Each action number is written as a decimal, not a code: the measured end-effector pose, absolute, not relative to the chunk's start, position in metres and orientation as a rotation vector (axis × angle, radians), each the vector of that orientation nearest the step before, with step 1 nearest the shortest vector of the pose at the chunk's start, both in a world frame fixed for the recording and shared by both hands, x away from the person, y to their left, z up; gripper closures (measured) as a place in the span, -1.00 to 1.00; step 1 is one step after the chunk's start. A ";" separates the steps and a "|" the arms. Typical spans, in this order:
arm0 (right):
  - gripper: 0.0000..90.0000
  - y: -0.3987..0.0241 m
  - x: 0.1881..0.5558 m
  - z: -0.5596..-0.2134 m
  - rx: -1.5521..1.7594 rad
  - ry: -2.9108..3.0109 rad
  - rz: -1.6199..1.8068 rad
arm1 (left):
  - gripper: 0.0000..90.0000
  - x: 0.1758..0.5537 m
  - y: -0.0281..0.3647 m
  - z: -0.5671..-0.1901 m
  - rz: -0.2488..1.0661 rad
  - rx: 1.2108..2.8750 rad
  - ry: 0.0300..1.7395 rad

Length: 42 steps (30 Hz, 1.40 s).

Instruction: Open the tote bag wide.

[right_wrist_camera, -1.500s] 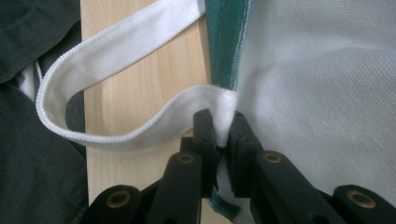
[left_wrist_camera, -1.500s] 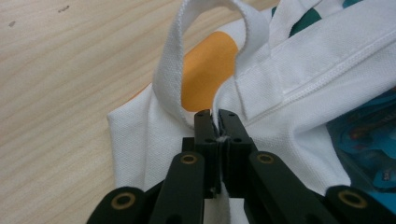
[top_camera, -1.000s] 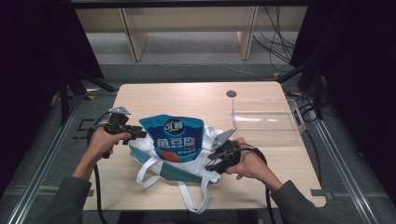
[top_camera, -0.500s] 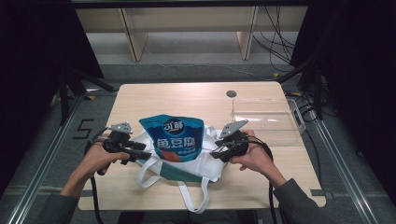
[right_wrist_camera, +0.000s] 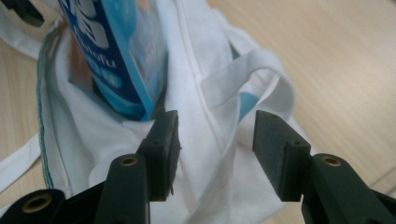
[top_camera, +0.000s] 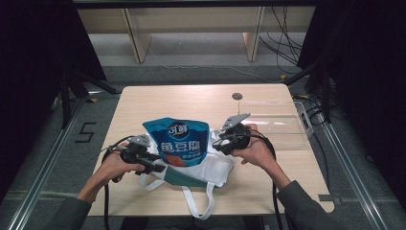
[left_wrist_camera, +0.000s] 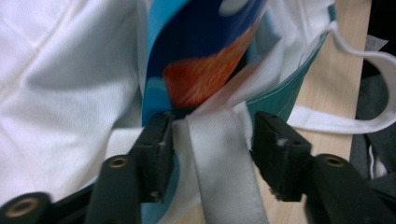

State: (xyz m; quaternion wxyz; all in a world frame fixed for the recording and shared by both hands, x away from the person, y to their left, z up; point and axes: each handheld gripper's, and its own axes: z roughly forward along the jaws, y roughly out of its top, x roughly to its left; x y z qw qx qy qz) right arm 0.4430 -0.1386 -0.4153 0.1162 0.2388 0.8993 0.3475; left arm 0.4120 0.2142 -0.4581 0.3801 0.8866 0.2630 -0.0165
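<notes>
While you hold a gripper in each hand at the lower middle of the high view, the white cloth bag [top_camera: 210,167] lies on the wooden table [top_camera: 191,100] between them, with the blue snack pouch [top_camera: 178,141] standing partly inside its mouth and leaning toward the upper part of the frame. Your left gripper [top_camera: 155,165] sits at the bag's left edge, low and pointing right, just beside the teal trim of the opening. Your right gripper [top_camera: 221,143] is at the bag's upper right edge, its grey plate raised above it.

From the left gripper view, your left gripper [left_wrist_camera: 212,140] has its jaws apart with a white strap [left_wrist_camera: 224,172] running up between them; the jaws have just been closing a little, yet a gap shows on both sides of the strap and the pads do not press it. Behind the strap you see the pouch's blue and orange print [left_wrist_camera: 196,79] in the upper middle, white cloth at the left, and the teal lining [left_wrist_camera: 280,93] to the right.

From the right gripper view, your right gripper [right_wrist_camera: 215,135] also stands parted, after a slight closing, with a fold of the bag's white cloth [right_wrist_camera: 210,116] between the jaws and not pinched. The pouch [right_wrist_camera: 102,56] is at the upper left, tucked into the bag, and bare table [right_wrist_camera: 327,56] fills the upper right. A clear plastic tray [top_camera: 277,124] rests at the table's right side, well apart from the bag.
</notes>
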 end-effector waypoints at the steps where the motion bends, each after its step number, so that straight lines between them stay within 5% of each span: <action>1: 0.20 -0.137 0.446 -0.418 0.712 2.654 0.999 | 0.30 0.412 0.216 -0.460 -0.029 2.276 0.658; 3: 0.28 -0.136 0.453 -0.425 0.746 2.687 0.972 | 0.52 0.411 0.220 -0.463 -0.047 2.318 0.665; 7: 0.85 -0.134 0.466 -0.442 0.734 2.761 0.939 | 0.76 0.406 0.220 -0.468 -0.031 2.354 0.647; 11: 0.96 -0.140 0.471 -0.440 0.801 2.697 1.007 | 0.88 0.403 0.221 -0.474 -0.056 2.417 0.630; 16: 0.96 -0.148 0.477 -0.452 0.951 2.636 0.964 | 0.88 0.395 0.218 -0.489 -0.064 2.570 0.630; 30: 0.94 -0.145 0.487 -0.487 1.008 2.727 0.863 | 0.86 0.392 0.221 -0.490 -0.077 2.531 0.634; 35: 0.42 -0.153 0.479 -0.464 1.024 2.614 0.966 | 0.68 0.391 0.228 -0.473 -0.095 2.396 0.653; 42: 0.28 -0.168 0.457 -0.429 0.924 2.570 1.106 | 0.35 0.383 0.233 -0.440 -0.107 2.264 0.668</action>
